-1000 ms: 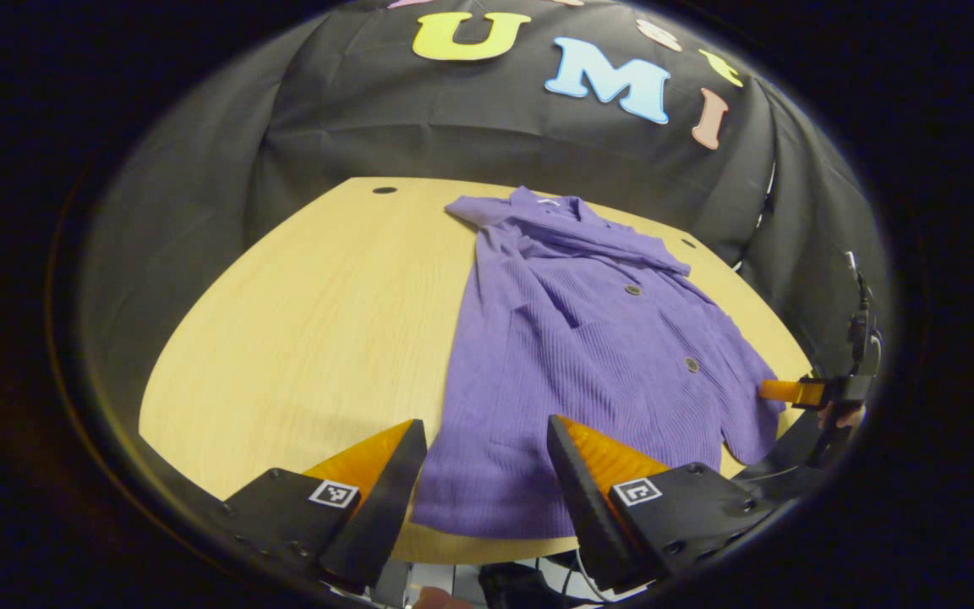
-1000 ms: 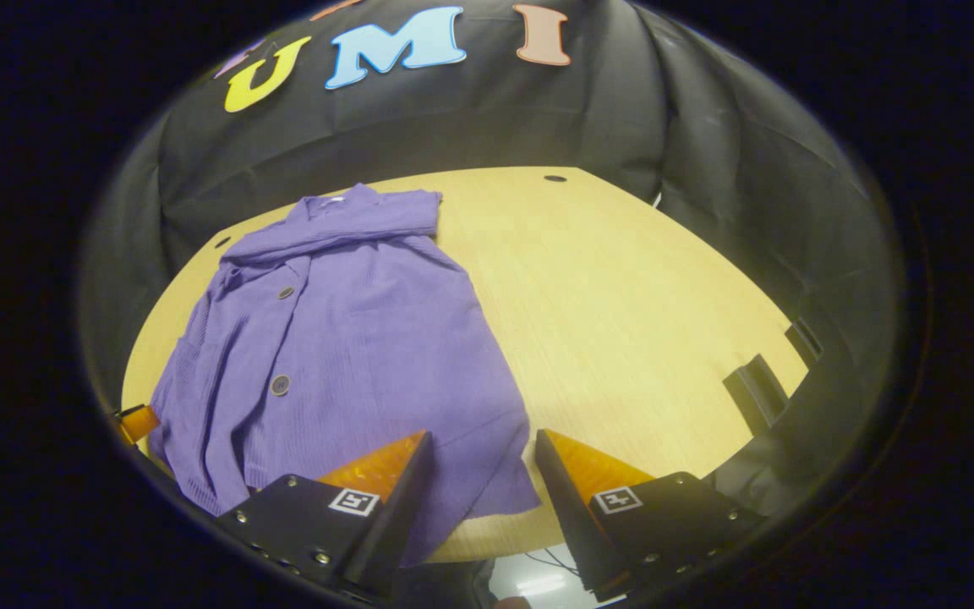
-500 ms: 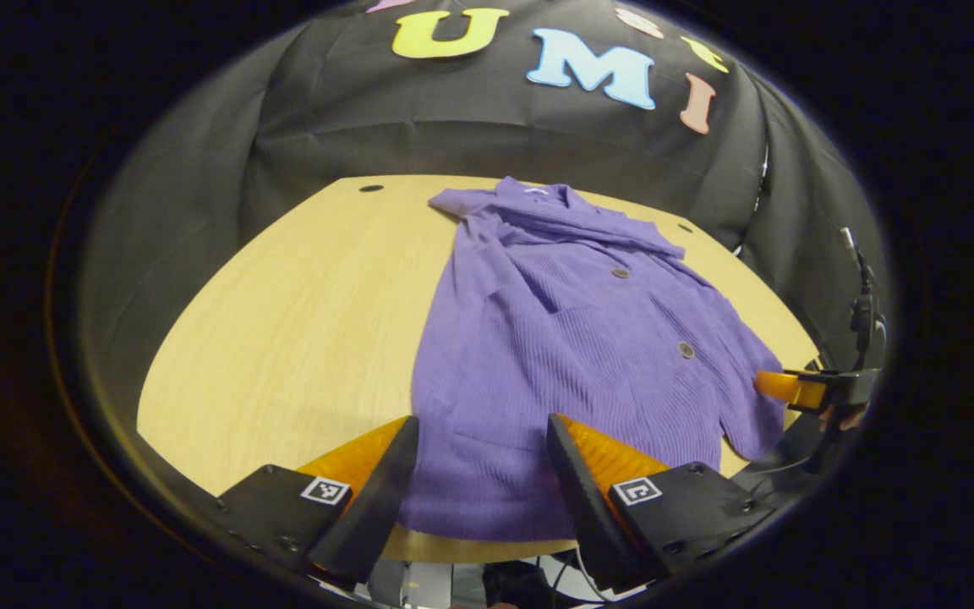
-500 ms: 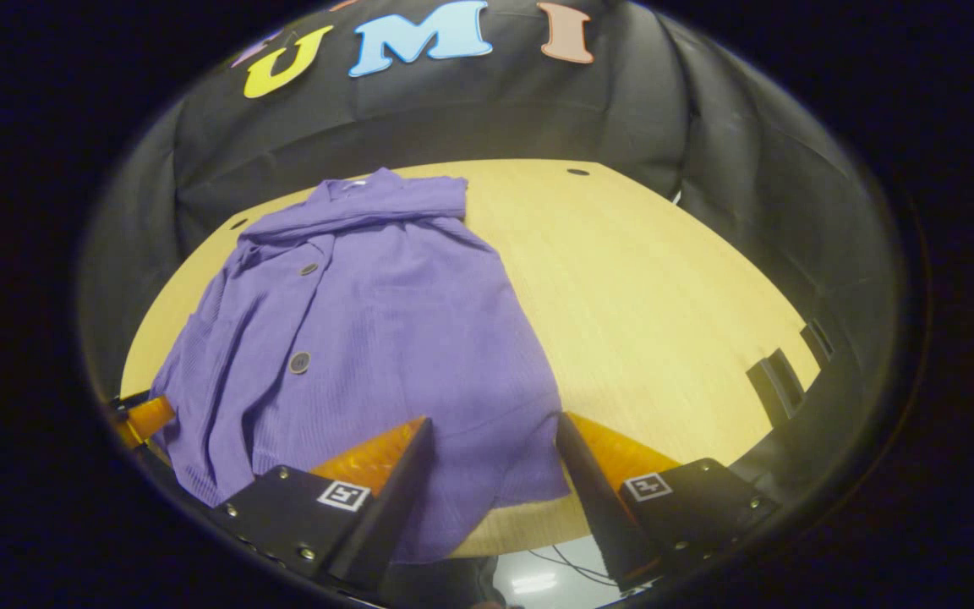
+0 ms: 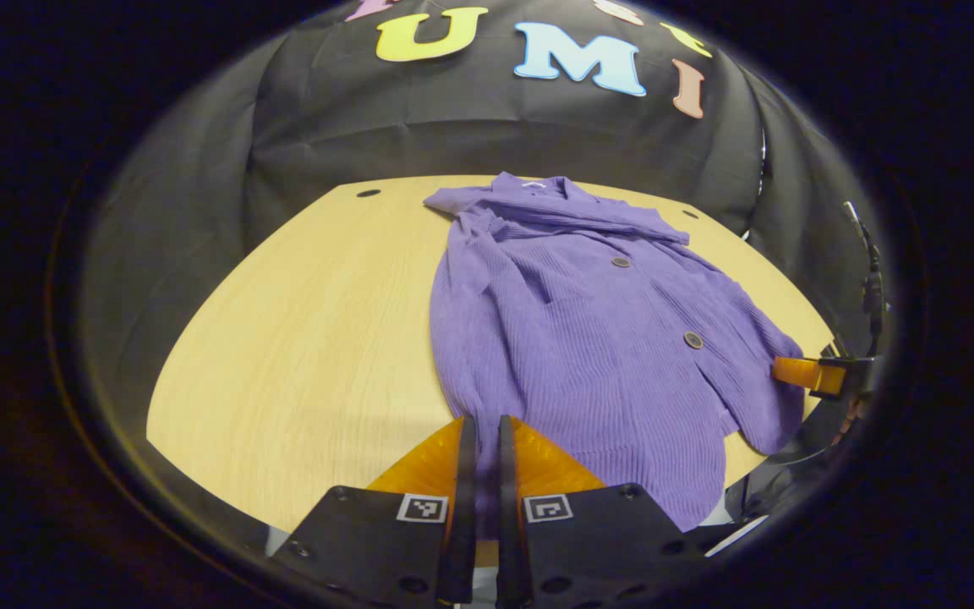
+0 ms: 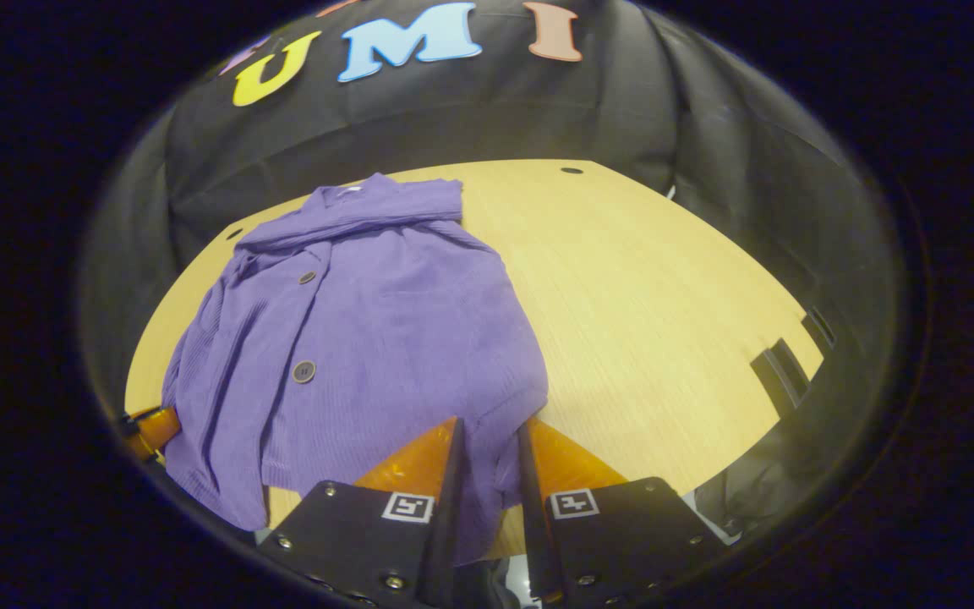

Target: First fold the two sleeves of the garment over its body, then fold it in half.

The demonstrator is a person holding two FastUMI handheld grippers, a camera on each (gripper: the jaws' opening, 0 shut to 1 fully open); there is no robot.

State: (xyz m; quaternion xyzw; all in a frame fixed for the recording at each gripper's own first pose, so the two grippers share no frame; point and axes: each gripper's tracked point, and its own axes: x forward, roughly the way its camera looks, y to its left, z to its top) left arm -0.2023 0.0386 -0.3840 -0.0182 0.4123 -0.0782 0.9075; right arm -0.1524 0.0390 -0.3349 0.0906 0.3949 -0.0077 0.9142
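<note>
A purple ribbed cardigan [image 5: 588, 338] with dark buttons lies flat on the wooden table [image 5: 301, 321], collar at the far side. A folded band of its fabric crosses the chest just below the collar [image 6: 352, 211]. My left gripper [image 5: 482, 420] is shut on the near hem at one bottom corner, with a thin strip of purple fabric between its fingers. My right gripper [image 6: 489, 423] is shut on the hem at the other bottom corner of the cardigan [image 6: 385, 330]. Each view also catches the other gripper at the hem's far end: the right gripper [image 5: 800, 372] and the left gripper [image 6: 151, 427].
The black cloth wall rings the table closely. Small round holes [image 5: 368, 193] mark the table's far corners. Dark slots [image 6: 783, 372] sit at the table's edge in the right gripper view. Bare wood lies on both sides of the cardigan.
Both grippers went from wide open to shut on the cardigan's near hem. The hem has bunched slightly toward each gripper.
</note>
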